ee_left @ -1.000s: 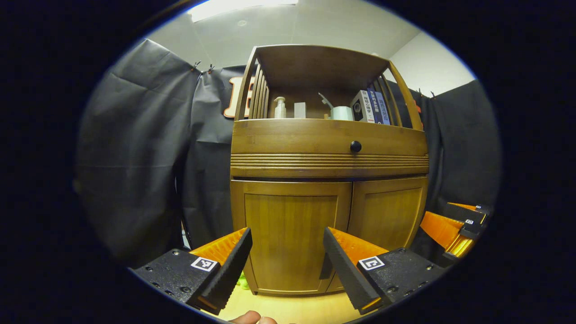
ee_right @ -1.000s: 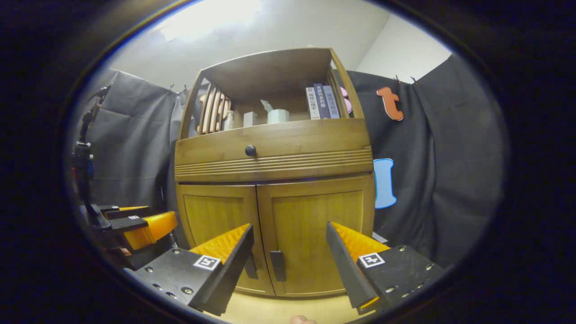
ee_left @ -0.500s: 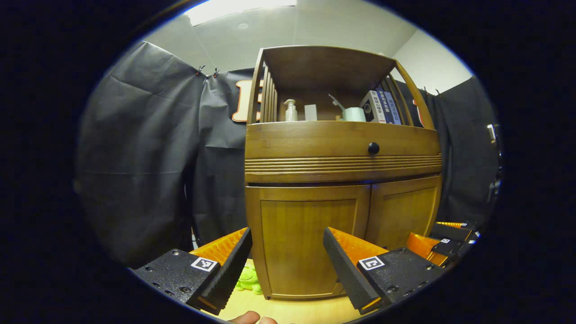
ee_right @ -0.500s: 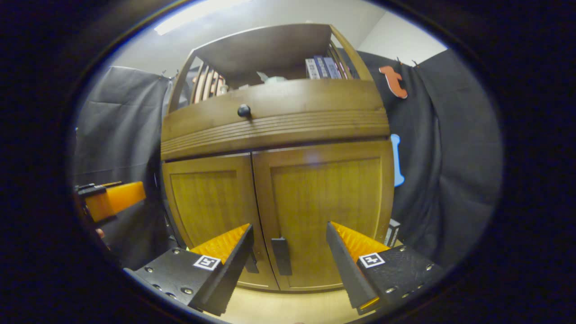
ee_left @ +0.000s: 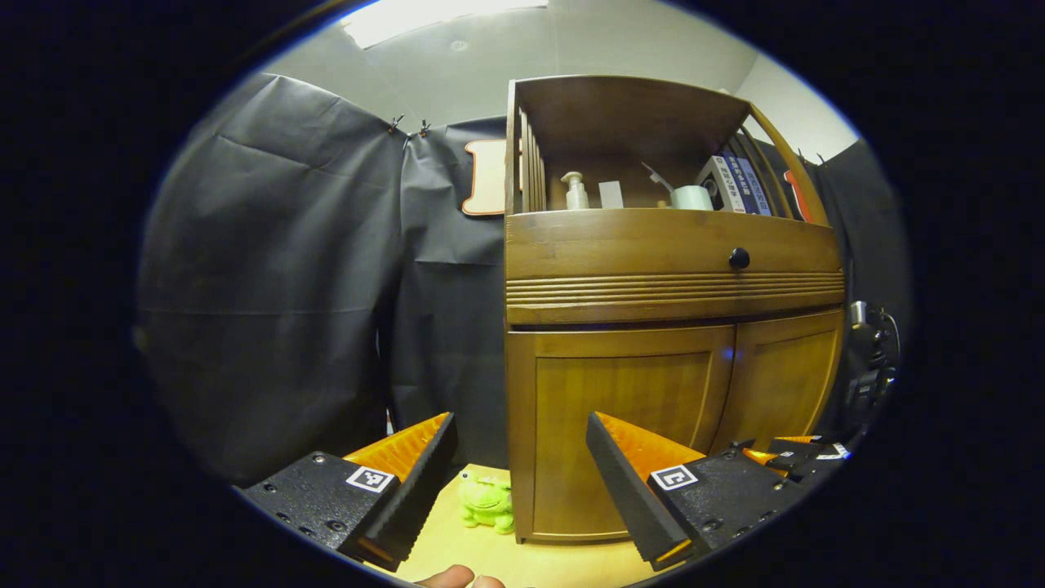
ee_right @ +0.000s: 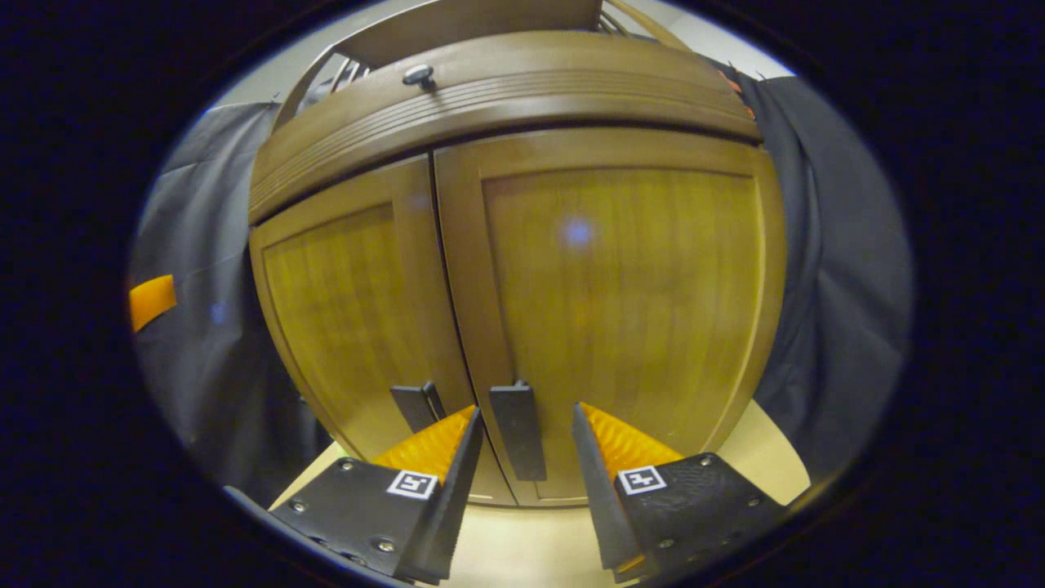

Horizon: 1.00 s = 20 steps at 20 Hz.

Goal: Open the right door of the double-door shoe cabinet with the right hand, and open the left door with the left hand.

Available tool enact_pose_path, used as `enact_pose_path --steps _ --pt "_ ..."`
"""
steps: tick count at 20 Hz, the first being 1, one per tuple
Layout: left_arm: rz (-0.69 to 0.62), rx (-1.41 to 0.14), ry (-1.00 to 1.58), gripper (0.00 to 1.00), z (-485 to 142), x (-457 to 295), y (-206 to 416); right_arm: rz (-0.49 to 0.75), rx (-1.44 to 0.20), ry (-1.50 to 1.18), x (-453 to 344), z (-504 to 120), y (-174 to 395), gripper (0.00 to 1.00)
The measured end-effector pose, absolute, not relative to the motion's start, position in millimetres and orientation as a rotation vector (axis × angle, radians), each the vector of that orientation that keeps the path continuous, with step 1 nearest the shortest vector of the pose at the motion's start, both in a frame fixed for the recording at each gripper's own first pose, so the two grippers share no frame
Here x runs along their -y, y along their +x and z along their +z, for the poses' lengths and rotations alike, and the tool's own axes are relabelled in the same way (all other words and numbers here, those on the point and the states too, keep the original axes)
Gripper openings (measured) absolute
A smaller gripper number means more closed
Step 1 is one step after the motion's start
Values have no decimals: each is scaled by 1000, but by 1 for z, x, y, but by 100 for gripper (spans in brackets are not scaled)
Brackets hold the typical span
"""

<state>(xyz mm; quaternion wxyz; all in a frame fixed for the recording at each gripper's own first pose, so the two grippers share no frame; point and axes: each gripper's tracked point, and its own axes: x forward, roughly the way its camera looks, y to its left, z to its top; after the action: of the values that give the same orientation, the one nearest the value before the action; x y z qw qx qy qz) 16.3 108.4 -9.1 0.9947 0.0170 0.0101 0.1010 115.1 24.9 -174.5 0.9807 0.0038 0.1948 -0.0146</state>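
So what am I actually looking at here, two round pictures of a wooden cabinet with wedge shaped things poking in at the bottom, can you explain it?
There is no robot: a person holds a two-finger gripper in each hand, and a fisheye camera rides on each. The wedges are each gripper's own jaws.

In the left gripper view, the left gripper is open and stands back from the shoe cabinet, off its left corner. A green toy frog lies on the floor by that corner.

In the right gripper view, the right gripper is open, close to the doors, its jaws either side of the right door handle without pressing on it. The left door handle is beside it. Both doors are closed; nothing is held.
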Motion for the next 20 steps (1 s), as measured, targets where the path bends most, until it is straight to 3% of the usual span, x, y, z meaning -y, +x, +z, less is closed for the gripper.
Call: enact_pose_path --steps 1,2,3,6,8,10,11,12,13,20 --pt "210 -19 33 98 -9 -111 17 -33 -410 4 -26 -182 118 66" --pt "213 -19 30 98 -9 -112 16 -31 -421 0 -28 -190 123 51" --pt "214 -17 29 98 -10 -113 16 -32 -426 -8 -30 -194 124 48" --pt "223 -20 39 98 -12 -115 15 -59 -442 -31 -28 -204 127 48" --pt "225 -24 48 98 -14 -115 14 -75 -435 -85 -28 -204 129 31" --pt "219 -25 43 98 -15 -114 12 -76 -433 -112 -31 -204 131 31" --pt "214 -27 40 98 -15 -112 12 -72 -432 -108 -30 -203 130 27" --pt "210 -27 37 98 -16 -110 11 -67 -433 -101 -31 -203 130 31" --pt "208 -28 37 98 -16 -109 10 -60 -434 -101 -30 -203 129 27" --pt "168 -29 43 98 -19 -95 5 -53 -436 -94 -25 -197 90 27"
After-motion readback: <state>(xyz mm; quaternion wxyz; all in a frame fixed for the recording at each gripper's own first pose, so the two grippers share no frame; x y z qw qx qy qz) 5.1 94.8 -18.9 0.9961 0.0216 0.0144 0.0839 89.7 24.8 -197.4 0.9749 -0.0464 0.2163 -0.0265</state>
